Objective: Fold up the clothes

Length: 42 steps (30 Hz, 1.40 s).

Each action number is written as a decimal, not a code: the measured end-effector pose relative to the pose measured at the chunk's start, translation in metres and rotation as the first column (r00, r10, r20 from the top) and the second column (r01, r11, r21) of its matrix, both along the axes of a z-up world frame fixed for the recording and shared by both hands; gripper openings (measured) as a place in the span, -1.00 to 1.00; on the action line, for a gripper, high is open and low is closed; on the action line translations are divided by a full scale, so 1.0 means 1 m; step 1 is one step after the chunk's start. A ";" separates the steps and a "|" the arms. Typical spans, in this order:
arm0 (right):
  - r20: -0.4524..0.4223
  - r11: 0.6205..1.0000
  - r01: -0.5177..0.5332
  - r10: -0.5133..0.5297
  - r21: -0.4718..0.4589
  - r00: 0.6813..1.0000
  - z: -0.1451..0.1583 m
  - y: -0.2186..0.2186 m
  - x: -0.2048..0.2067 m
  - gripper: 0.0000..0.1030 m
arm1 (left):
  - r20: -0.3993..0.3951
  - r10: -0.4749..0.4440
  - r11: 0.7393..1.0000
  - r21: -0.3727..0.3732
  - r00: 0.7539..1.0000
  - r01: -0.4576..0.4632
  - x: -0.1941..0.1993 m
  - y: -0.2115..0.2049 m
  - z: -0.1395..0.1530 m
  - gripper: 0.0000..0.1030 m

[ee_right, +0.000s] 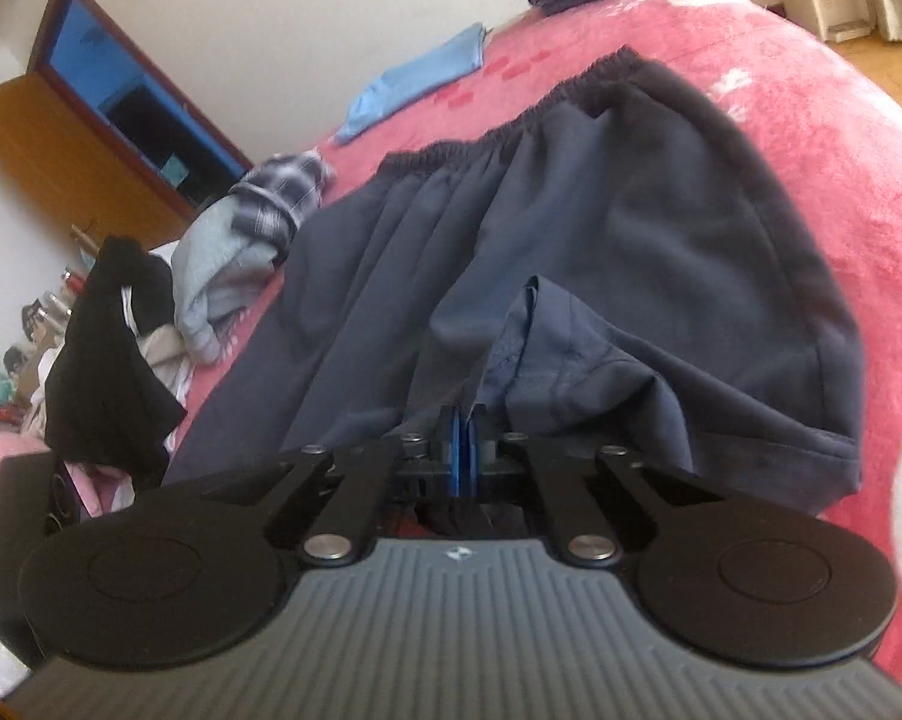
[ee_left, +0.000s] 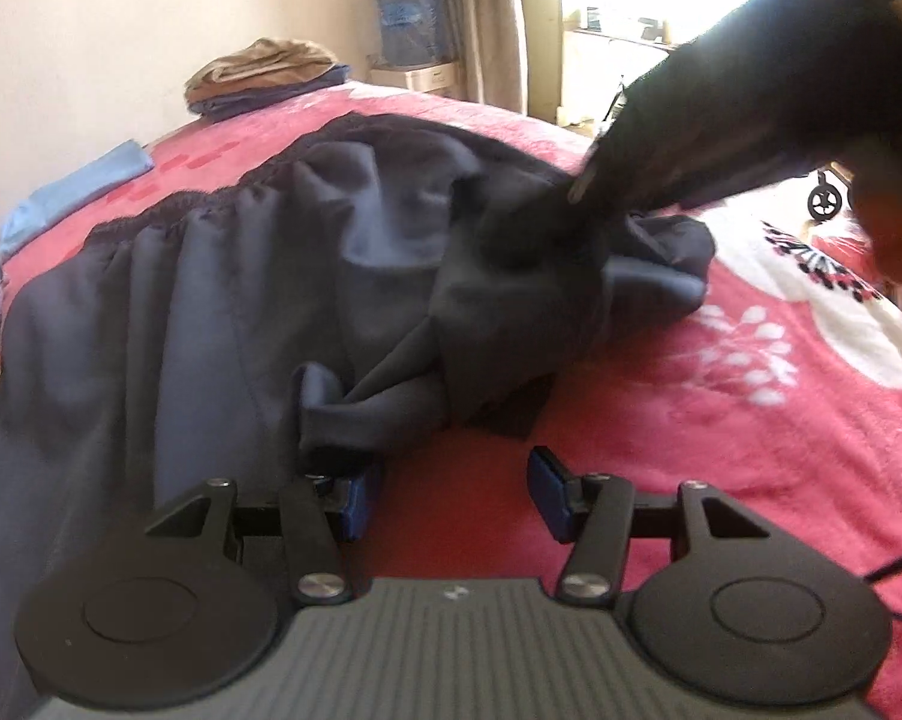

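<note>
The navy shorts (ee_right: pixel 631 228) are judged light, limp and best pinched at hems. The right hand-held gripper (ee_right: pixel 464 438) is pinched on a fabric fold at lower centre. The left hand-held gripper (ee_left: pixel 454 495) is spread, empty.

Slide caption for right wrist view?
Right tool shut on navy shorts spread across pink blanket.

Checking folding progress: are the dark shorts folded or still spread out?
Mostly spread: the navy shorts lie open, waistband stretched out; only one leg hem is bunched, pinched in the right gripper.

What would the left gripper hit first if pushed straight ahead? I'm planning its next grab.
Probably the bunched fold of the dark shorts just past the open left gripper, though depth is unclear.
</note>
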State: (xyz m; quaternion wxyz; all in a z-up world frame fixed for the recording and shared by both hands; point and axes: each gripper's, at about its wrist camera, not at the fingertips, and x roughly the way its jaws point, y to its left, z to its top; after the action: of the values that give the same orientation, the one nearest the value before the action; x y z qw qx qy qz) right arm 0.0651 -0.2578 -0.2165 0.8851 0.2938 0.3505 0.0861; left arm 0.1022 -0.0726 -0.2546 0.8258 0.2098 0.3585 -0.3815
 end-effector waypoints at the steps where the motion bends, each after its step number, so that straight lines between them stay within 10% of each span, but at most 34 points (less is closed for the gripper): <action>1: 0.020 0.999 0.016 -0.017 0.034 1.000 0.008 -0.006 -0.004 -0.98 | -0.007 0.009 1.000 -0.003 1.000 -0.009 0.002 0.002 0.000 0.06; 5: 0.062 0.940 0.105 -0.131 0.325 0.989 0.037 -0.045 -0.021 -0.98 | -0.024 0.027 0.999 -0.019 0.999 -0.028 0.007 0.008 0.002 0.06; 12: -0.036 0.675 0.248 -0.312 0.695 0.950 0.036 -0.098 -0.060 -0.98 | -0.028 -0.006 1.000 -0.017 1.000 0.006 -0.001 0.010 0.007 0.07; 21: -0.197 0.707 0.431 -0.392 0.560 0.899 0.003 -0.084 -0.136 -0.92 | -0.150 -0.020 0.999 -0.038 0.988 0.015 -0.018 0.036 0.020 0.07; 27: -0.270 0.787 0.551 -0.486 0.280 0.831 -0.026 -0.066 -0.175 -0.89 | -0.332 -0.010 0.994 -0.105 0.943 -0.026 -0.022 0.031 0.023 0.09; 37: -0.077 0.823 0.533 -0.529 0.194 0.845 0.005 -0.073 -0.183 -0.49 | -0.345 -0.020 0.978 -0.200 0.939 -0.053 -0.025 -0.009 0.045 0.09; 42: -0.090 0.837 0.520 -0.512 0.174 0.854 -0.003 -0.075 -0.179 -0.47 | -0.357 0.027 0.988 -0.132 0.934 -0.079 -0.012 -0.037 0.043 0.13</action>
State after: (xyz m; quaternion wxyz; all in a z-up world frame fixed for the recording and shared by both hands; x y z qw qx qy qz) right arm -0.1143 -0.3326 -0.2193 0.8358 0.4628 0.2661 -0.1279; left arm 0.0903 -0.1091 -0.2114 0.7706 0.0677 0.4783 -0.4157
